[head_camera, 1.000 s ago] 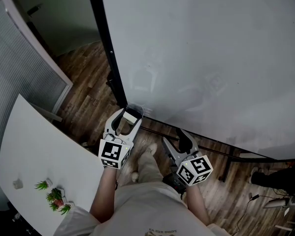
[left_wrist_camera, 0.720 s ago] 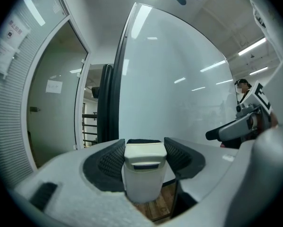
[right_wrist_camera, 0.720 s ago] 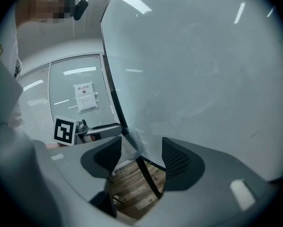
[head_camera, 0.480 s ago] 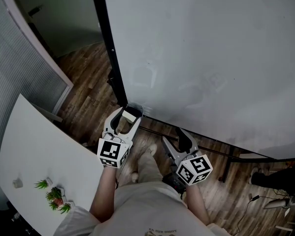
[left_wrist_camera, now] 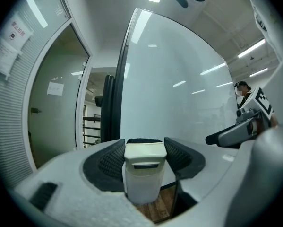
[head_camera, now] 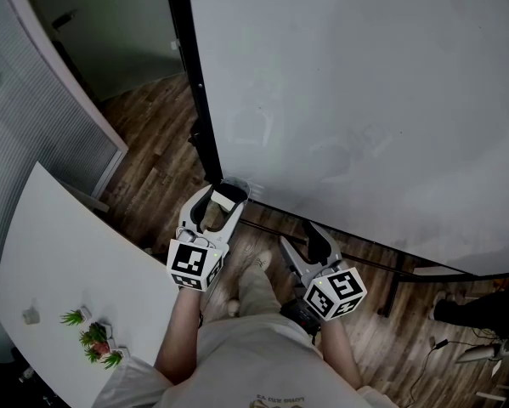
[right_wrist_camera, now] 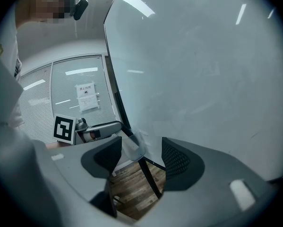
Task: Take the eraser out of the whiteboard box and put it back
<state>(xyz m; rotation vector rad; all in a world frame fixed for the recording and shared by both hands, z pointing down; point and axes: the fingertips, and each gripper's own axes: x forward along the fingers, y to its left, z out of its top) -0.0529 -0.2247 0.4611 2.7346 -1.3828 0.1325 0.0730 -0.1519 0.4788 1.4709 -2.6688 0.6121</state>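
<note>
On my feed the left gripper (head_camera: 225,195) has its 2 jaws closed on the cream-white plastic block eraser (left_wrist_camera: 142,167). The ribbed black pads press on both of its sides, and it stands upright between them with its dark slot facing the camera. From the head view, I see the eraser held low at the bottom left corner of the big white whiteboard (head_camera: 364,100), just in front of the small clear plastic box (head_camera: 236,184) fixed to that corner. It looks to be outside the box, but I cannot tell whether it touches the rim.

The right gripper (head_camera: 296,235) hangs a little lower and to the right, apart from the left one. Its 2 jaws stand wide with nothing between them. Through the gap I see only the brown wooden plank floor (right_wrist_camera: 132,188) and a black leg of the board's stand (right_wrist_camera: 148,178). The right gripper view also shows the clear box on the board's edge, with the left gripper's marker cube beside it.

A white tabletop (head_camera: 59,262) carrying small green plants (head_camera: 93,342) sits at the left of the head view.
</note>
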